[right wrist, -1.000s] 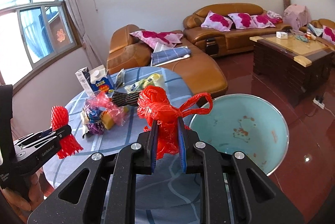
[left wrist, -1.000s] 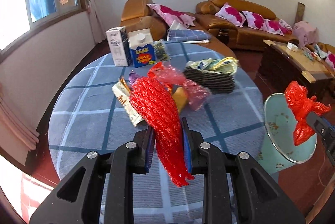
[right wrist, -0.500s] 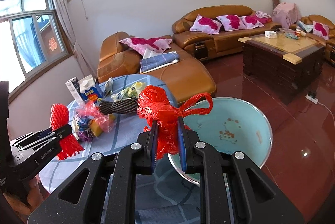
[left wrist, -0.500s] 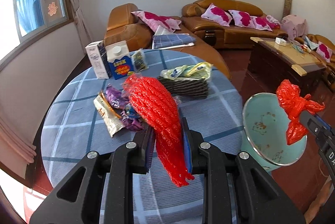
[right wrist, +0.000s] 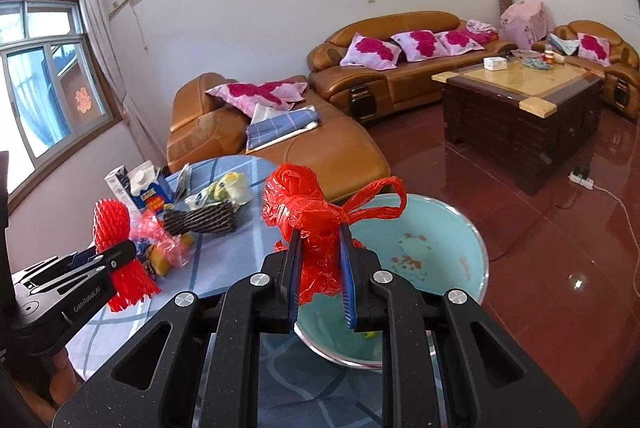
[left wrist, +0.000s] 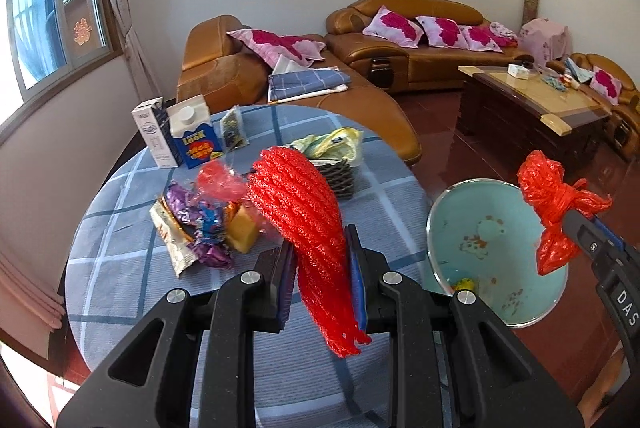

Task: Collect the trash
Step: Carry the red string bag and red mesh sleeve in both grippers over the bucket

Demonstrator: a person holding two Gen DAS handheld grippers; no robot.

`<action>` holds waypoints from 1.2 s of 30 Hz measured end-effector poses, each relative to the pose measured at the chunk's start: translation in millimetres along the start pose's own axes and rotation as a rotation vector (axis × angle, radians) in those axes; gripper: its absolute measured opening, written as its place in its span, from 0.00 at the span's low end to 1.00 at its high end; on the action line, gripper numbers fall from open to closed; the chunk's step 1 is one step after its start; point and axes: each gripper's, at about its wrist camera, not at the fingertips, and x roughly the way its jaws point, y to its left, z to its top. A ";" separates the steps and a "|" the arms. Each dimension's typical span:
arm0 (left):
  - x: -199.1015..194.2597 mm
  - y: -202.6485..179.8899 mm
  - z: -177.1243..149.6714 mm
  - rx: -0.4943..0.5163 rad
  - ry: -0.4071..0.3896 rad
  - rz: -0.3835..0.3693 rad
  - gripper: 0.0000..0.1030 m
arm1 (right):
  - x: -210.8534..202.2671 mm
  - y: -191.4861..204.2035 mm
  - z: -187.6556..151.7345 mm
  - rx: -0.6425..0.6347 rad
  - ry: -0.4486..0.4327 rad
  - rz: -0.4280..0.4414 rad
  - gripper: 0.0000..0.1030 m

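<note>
Bin (right wrist: 452,228) lies just below and ahead of the right gripper (right wrist: 320,260) clamping the bag (right wrist: 308,220); the left gripper (left wrist: 320,280), clamping the net (left wrist: 304,212), is farther.

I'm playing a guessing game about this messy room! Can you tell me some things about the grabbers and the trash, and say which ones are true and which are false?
1. The left gripper holds a red foam fruit net. True.
2. The right gripper is open with nothing in it. False: it is shut on a knotted red plastic bag.
3. The light blue bin stands on the round table. False: it stands on the floor beside the table.
4. Two cartons stand upright on the table. True.
5. The black foam net is in the bin. False: it lies on the table.
</note>
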 end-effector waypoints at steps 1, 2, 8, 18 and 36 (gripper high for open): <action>0.8 -3.0 0.5 0.004 0.001 -0.002 0.23 | 0.4 -3.5 0.6 0.007 -0.002 -0.008 0.17; 1.8 -5.9 0.5 0.009 0.002 -0.003 0.23 | 1.2 -6.8 1.1 0.014 -0.003 -0.013 0.17; 7.5 -26.8 4.3 0.044 0.005 -0.021 0.23 | 5.9 -24.5 2.1 0.042 -0.006 -0.063 0.17; 22.3 -63.7 11.1 0.089 0.022 -0.054 0.23 | 19.1 -49.1 -1.2 0.085 0.008 -0.125 0.17; 56.8 -112.0 8.0 0.137 0.088 -0.105 0.24 | 43.4 -73.4 -9.7 0.119 0.088 -0.181 0.18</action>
